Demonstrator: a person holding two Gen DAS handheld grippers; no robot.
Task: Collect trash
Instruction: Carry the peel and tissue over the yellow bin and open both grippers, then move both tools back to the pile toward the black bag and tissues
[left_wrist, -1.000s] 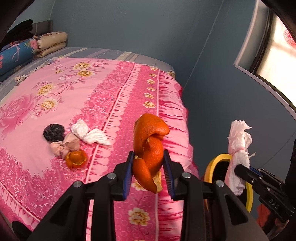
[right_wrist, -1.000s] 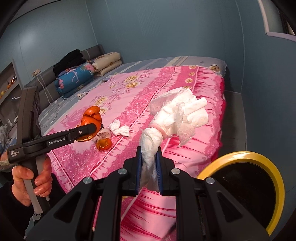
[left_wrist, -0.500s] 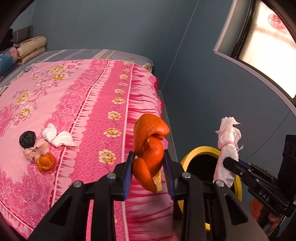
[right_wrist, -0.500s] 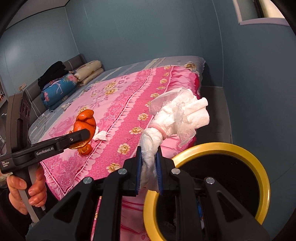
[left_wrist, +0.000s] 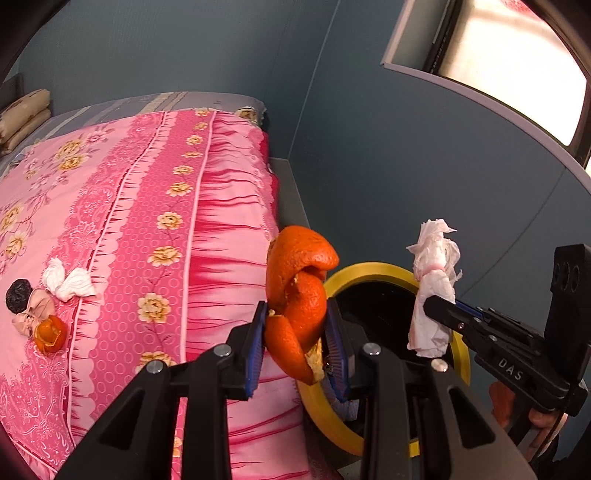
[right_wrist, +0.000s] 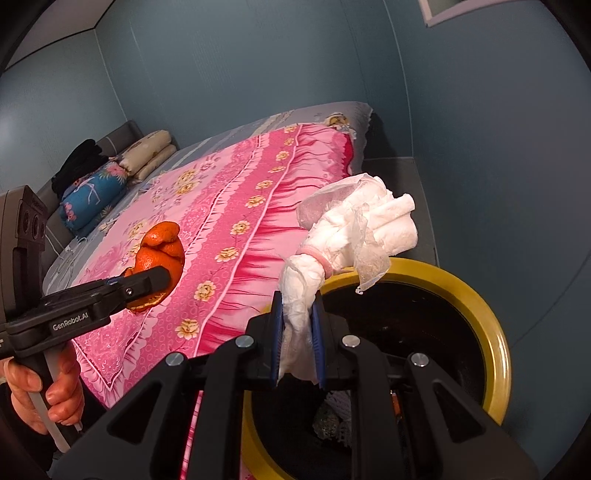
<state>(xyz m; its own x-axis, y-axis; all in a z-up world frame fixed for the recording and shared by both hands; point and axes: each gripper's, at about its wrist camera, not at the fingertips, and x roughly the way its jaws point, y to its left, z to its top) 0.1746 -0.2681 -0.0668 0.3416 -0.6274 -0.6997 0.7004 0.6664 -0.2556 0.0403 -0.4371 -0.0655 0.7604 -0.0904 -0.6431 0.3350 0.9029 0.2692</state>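
My left gripper (left_wrist: 297, 343) is shut on a curled orange peel (left_wrist: 299, 291), held at the near rim of a round black bin with a yellow rim (left_wrist: 376, 267). My right gripper (right_wrist: 297, 341) is shut on a wad of white tissue (right_wrist: 354, 229) tied with a pink band, held over the bin (right_wrist: 495, 332). From the right wrist view the left gripper (right_wrist: 147, 282) with its peel (right_wrist: 160, 254) hangs over the bed's edge. On the pink bedspread (left_wrist: 122, 206) lie a white tissue (left_wrist: 68, 282), a dark lump (left_wrist: 18, 295), a beige scrap (left_wrist: 33, 314) and a small orange peel (left_wrist: 50, 334).
The bin stands on the floor in the narrow gap between the bed and the blue wall (left_wrist: 388, 166). A window (left_wrist: 517, 62) is above it. Pillows and dark clothes (right_wrist: 110, 173) sit at the bed's head. A hand (right_wrist: 44, 387) holds the left gripper's handle.
Both grippers have swung right, from over the bed toward the bin, each still holding its load. The bin now fills much more of both views and the trash on the bed has slid left.
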